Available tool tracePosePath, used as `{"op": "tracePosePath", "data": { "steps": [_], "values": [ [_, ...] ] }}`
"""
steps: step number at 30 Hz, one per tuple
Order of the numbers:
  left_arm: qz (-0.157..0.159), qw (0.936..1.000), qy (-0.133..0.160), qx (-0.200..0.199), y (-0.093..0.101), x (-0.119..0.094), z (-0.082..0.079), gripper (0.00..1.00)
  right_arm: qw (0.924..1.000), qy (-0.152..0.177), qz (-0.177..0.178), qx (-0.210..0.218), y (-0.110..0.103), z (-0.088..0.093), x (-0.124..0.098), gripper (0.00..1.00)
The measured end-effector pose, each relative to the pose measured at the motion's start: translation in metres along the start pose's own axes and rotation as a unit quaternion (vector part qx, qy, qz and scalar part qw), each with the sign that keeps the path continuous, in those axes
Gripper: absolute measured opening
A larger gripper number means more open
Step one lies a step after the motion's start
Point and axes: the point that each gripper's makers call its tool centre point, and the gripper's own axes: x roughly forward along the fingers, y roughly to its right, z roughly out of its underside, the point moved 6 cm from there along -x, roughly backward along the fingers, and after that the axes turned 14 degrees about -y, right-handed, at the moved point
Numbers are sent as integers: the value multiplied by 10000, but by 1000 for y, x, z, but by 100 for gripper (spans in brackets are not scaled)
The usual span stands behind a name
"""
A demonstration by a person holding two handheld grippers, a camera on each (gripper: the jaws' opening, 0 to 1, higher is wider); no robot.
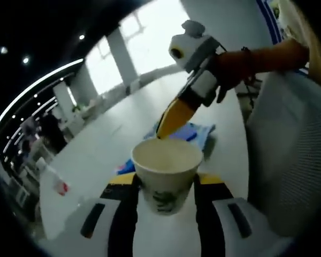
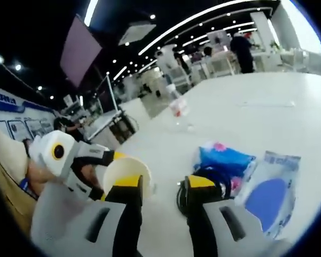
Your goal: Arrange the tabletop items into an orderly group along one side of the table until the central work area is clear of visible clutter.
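In the left gripper view, a clear plastic bottle with a red label lay at the far left of the white bench, well apart from everything else. At the centre, the left gripper had its 2 jaws closed on the sides of a paper cup, which stood upright and empty between them, its green print facing the camera. Just behind the cup lay blue packets. Above these, the right gripper reached in from the upper right in a person's hand, its yellow tips pointing down toward the cup's rim; I could not tell from here how its jaws stood.

In the right gripper view, the left gripper showed at the left with the paper cup in it. The right gripper stood at a narrow gap with nothing between its jaws, the cup just beside its left jaw. Farther right lay a blue-and-pink packet, then a clear bag with a blue disc. The bottle stood far back on the bench.
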Motion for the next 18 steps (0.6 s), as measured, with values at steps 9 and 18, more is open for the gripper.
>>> {"op": "tracePosePath", "data": {
  "steps": [9,18],
  "values": [
    [-99,9987,84,-487,-12,-5,5,38,9976,258,645,2,21,-5,-17,71],
    [-135,9968,187,-765,-20,-7,8,38,9961,295,805,-188,23,-5,-21,84]
  ]
}}
